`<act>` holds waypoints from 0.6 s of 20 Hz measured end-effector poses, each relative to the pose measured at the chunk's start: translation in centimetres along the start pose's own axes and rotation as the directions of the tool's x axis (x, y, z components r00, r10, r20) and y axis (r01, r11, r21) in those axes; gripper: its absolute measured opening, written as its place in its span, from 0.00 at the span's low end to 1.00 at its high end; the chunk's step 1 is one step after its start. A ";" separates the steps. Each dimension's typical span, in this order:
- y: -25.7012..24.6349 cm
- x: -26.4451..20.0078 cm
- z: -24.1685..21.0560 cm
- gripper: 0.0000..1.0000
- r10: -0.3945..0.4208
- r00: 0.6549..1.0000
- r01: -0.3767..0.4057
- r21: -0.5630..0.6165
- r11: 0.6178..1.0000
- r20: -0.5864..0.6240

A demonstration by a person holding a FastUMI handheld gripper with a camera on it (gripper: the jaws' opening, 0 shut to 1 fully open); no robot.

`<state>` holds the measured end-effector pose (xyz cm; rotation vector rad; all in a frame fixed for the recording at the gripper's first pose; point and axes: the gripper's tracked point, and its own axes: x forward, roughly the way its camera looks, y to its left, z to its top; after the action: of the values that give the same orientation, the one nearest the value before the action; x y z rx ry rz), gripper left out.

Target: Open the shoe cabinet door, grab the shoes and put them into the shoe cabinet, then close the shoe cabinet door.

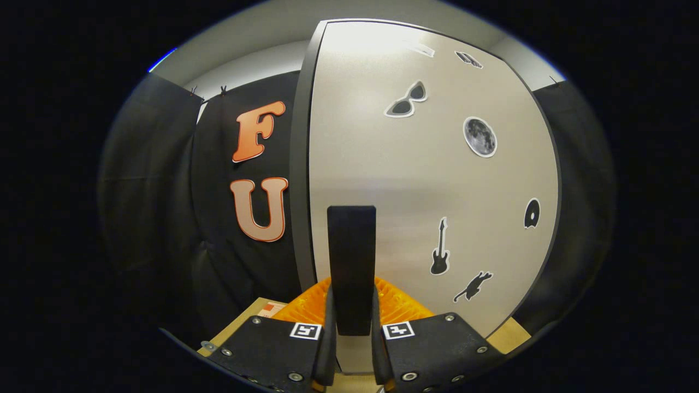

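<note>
The shoe cabinet door [437, 180] is a pale grey panel with a dark rim and small stickers: sunglasses, a moon, a guitar, a cat. It stands right in front of me. Its black upright handle [351, 245] sticks out near the door's left edge. My gripper [352, 314] is shut on the lower part of this handle, with one finger pressed against each side. The handle's top rises above the fingertips [330, 305]. I cannot tell whether the door is ajar.
Black cloth wall [164, 218] hangs to the left of the door and also to its right. A tan surface [248, 319] with a small label shows low down behind the left finger, and a tan strip [510, 333] lies below the door's right corner.
</note>
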<state>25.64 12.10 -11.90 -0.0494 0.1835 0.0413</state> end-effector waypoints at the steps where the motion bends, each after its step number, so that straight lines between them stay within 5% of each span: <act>1: 0.1 -0.2 0.0 0.23 0.006 1.000 -0.006 0.004 1.000 -0.005; 12: -1.9 -7.1 -0.2 0.21 -0.007 1.000 0.008 0.043 0.999 -0.024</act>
<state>18.67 9.95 -10.72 -0.0074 0.2082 0.0297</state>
